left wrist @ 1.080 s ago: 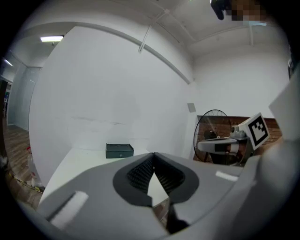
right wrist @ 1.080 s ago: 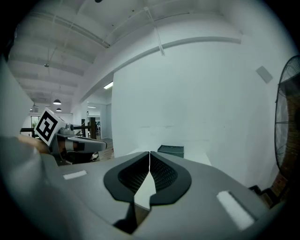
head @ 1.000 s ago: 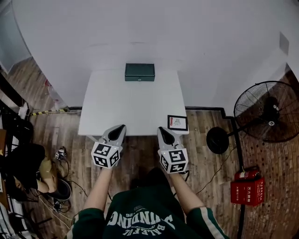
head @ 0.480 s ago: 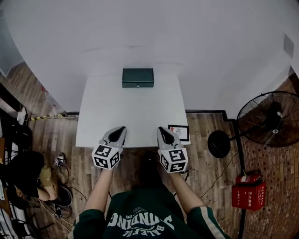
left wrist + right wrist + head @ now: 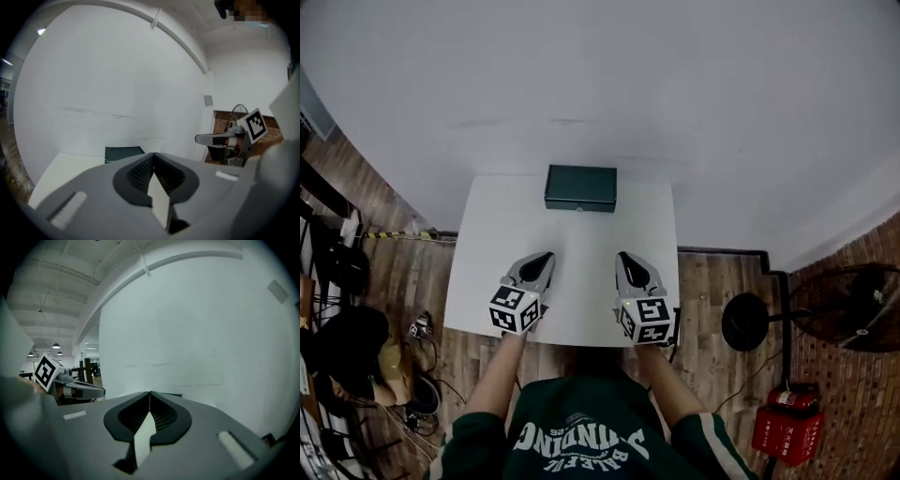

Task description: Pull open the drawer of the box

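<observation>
A dark green box (image 5: 580,188) stands at the far edge of the white table (image 5: 572,239), against the wall, its drawer front closed and facing me. It shows too in the left gripper view as the green box (image 5: 123,153), just beyond the jaws. My left gripper (image 5: 546,257) hovers over the table's near left part, shut and empty. My right gripper (image 5: 624,257) hovers over the near right part, also shut with nothing in it. Both are well short of the box. In the right gripper view only a sliver of the box (image 5: 173,394) peeks over the jaws.
A white wall rises right behind the table. A standing fan (image 5: 853,309) and its round base (image 5: 743,322) are on the wood floor to the right, with a red crate (image 5: 790,434) near it. Bags and cables (image 5: 356,356) lie on the left floor.
The head view has moved forward: the table and box now sit lower and closer. Both grippers are now over the table's near part instead of in front of its edge. Jaws stay shut.
</observation>
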A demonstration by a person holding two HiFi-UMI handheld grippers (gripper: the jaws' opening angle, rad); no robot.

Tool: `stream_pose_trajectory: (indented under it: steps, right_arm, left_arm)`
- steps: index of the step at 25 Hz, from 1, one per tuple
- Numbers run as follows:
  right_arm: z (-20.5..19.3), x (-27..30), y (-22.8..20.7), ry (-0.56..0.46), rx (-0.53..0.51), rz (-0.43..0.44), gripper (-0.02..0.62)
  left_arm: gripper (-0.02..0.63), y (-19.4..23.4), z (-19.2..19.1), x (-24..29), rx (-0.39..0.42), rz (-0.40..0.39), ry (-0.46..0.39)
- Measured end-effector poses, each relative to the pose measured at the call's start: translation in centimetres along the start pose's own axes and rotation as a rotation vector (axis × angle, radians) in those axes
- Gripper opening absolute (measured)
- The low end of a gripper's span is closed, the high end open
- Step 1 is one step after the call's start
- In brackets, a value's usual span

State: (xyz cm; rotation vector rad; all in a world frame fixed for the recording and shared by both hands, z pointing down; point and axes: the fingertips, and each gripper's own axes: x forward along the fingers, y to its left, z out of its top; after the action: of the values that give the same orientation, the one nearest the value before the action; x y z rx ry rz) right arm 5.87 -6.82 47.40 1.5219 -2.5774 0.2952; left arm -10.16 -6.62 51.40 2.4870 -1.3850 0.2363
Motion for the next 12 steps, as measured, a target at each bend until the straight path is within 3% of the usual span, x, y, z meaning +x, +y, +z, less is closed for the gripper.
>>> stream_pose_trajectory:
  steps: [12]
  right_arm:
    - [1.3,8.5,-5.2,0.029,0.022,0.063,0.002]
  left_arm:
    - [0.054,3.4,2.2,7.5,0.001,0.046,0.046]
